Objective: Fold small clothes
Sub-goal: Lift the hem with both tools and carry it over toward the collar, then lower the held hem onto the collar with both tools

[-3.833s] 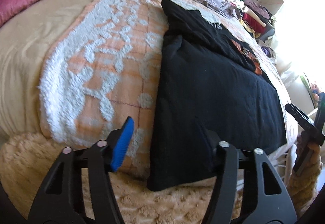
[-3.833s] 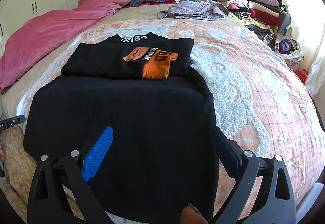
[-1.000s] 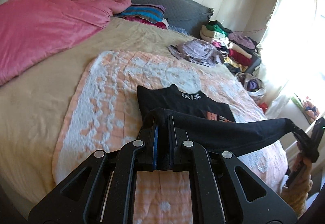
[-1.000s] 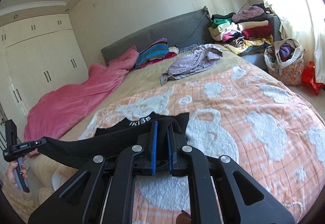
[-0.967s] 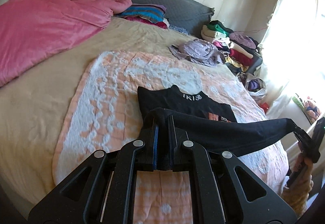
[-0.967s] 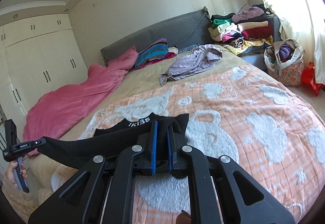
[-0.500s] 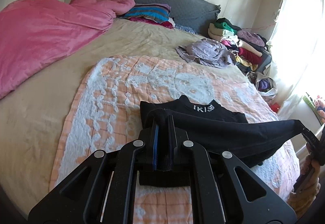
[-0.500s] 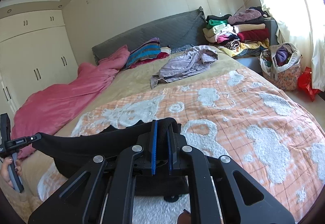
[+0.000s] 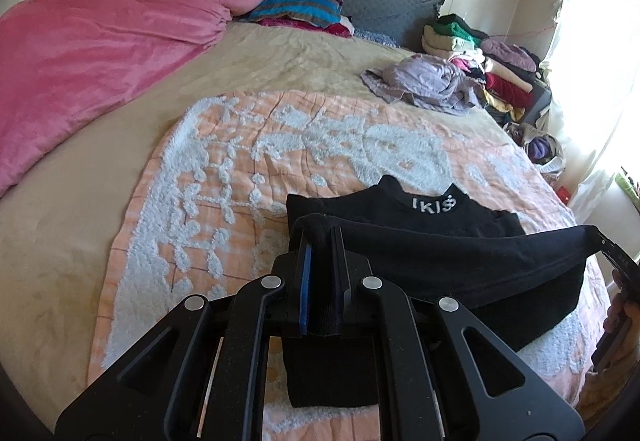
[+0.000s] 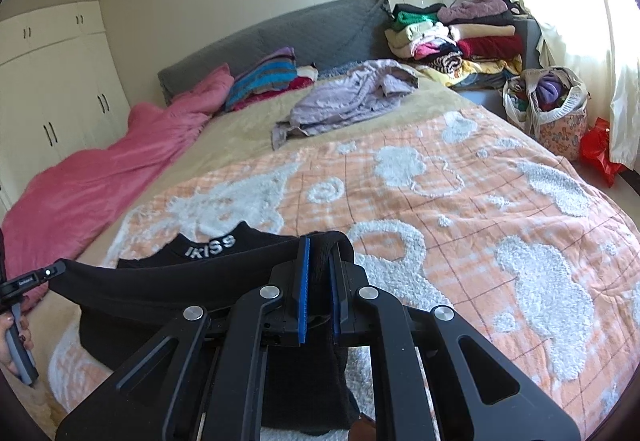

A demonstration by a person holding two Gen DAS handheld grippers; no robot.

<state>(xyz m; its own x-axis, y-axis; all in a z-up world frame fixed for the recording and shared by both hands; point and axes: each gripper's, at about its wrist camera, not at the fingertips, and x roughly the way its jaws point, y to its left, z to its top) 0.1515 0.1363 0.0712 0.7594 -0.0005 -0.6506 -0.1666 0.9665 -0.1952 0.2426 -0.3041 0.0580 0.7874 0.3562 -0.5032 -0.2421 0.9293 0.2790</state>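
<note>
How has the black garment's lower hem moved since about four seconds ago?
Yes. The hem, then flat at the peach blanket's near edge, is now lifted and carried toward the KISS collar, clamped by both grippers.

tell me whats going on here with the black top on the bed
A person is folding a black top on an orange-and-white blanket. Each hand works a claw: the left claw and the right claw are each shut on one end of the garment's lower edge. That edge hangs stretched between them above the collar end, which lies flat on the blanket. The fold is not yet laid down.
</note>
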